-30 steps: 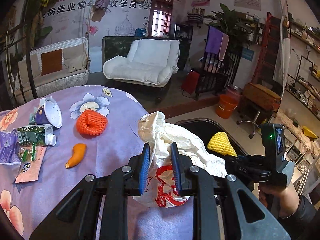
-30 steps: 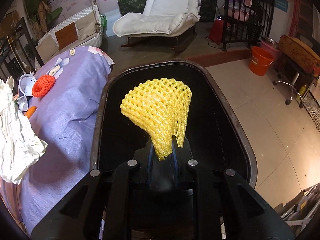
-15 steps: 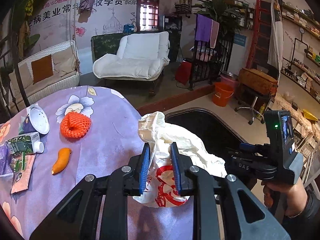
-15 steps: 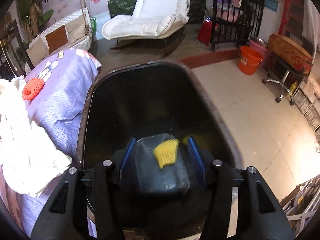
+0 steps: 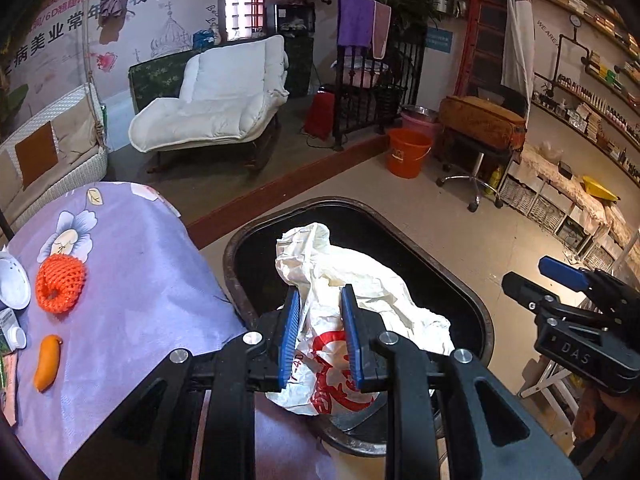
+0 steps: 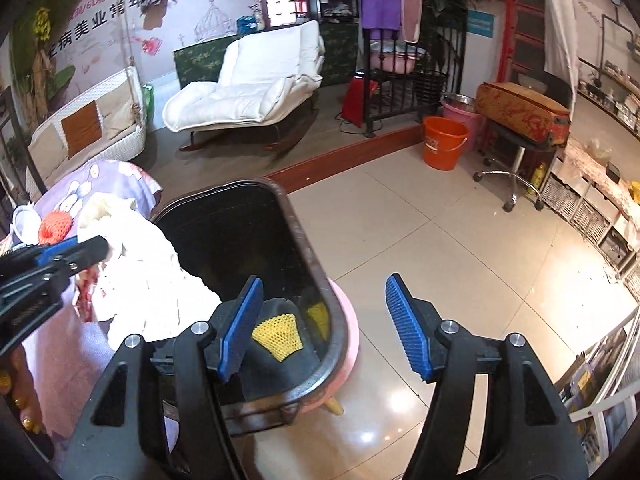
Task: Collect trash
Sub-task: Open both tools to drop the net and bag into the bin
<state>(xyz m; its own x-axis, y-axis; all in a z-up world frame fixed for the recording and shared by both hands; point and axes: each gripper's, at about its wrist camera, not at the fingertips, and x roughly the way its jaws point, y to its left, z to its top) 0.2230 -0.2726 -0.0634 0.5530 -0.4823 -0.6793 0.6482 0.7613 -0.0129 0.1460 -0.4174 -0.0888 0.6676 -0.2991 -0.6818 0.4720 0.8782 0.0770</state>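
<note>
My left gripper [image 5: 317,332] is shut on a crumpled white plastic bag [image 5: 352,280] with red print and holds it over the black-lined trash bin [image 5: 452,276]. The bag also shows in the right wrist view [image 6: 144,276]. My right gripper [image 6: 324,320] is open and empty, just right of the bin's rim [image 6: 308,248]. A yellow foam net [image 6: 278,338] lies inside the bin. An orange foam net [image 5: 60,283], an orange peel piece [image 5: 47,361] and a white cup [image 5: 12,284] lie on the purple tablecloth [image 5: 132,312].
A carton and wrappers sit at the table's left edge [image 5: 8,332]. An orange bucket [image 6: 444,142] and a swivel stool [image 6: 516,160] stand on the tiled floor beyond the bin. A white lounge chair [image 5: 216,96] stands farther back.
My right gripper opened and dropped the yellow net into the bin, then drew back to the right. My left gripper carried the white bag from the table to above the bin.
</note>
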